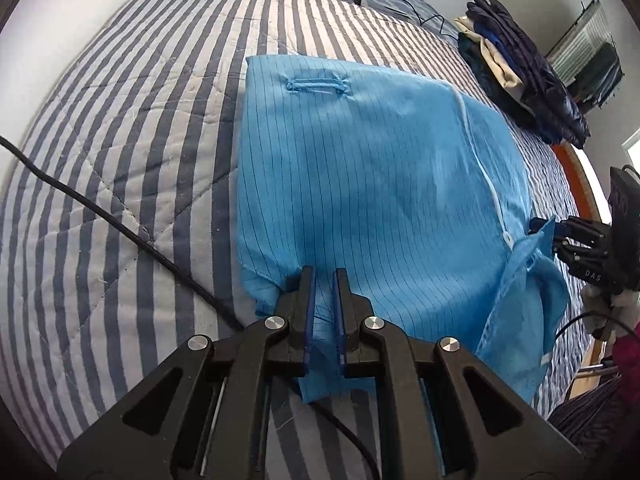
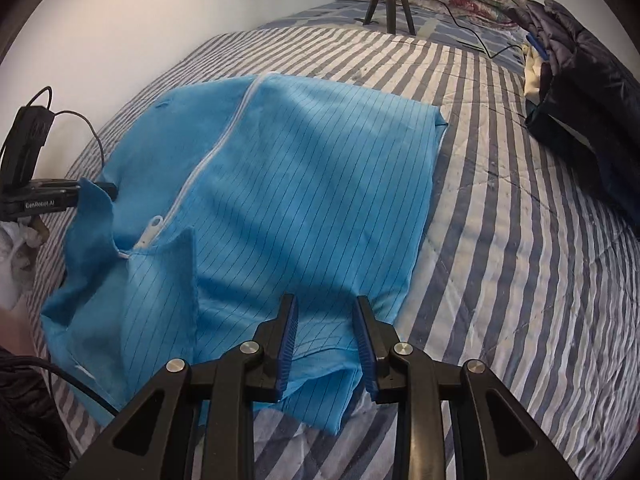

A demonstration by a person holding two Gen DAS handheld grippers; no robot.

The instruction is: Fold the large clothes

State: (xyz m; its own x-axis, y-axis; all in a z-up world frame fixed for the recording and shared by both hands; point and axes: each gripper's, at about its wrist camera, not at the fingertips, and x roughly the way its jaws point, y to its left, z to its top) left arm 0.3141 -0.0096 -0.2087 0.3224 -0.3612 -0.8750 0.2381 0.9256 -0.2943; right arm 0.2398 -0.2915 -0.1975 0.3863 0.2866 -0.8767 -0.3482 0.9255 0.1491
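Observation:
A bright blue pinstriped garment with a white zipper lies folded flat on the striped bed; it also shows in the right wrist view. My left gripper sits at the garment's near left corner, its blue pads a narrow gap apart with cloth between them. My right gripper is open over the garment's near right edge, cloth lying between and under its pads. The right gripper also shows in the left wrist view at the collar side; the left gripper shows in the right wrist view.
The bed has a blue and white striped quilt. A stack of folded dark clothes lies at the far right, also in the right wrist view. A tripod stands at the bed's far end. A black cable crosses the quilt.

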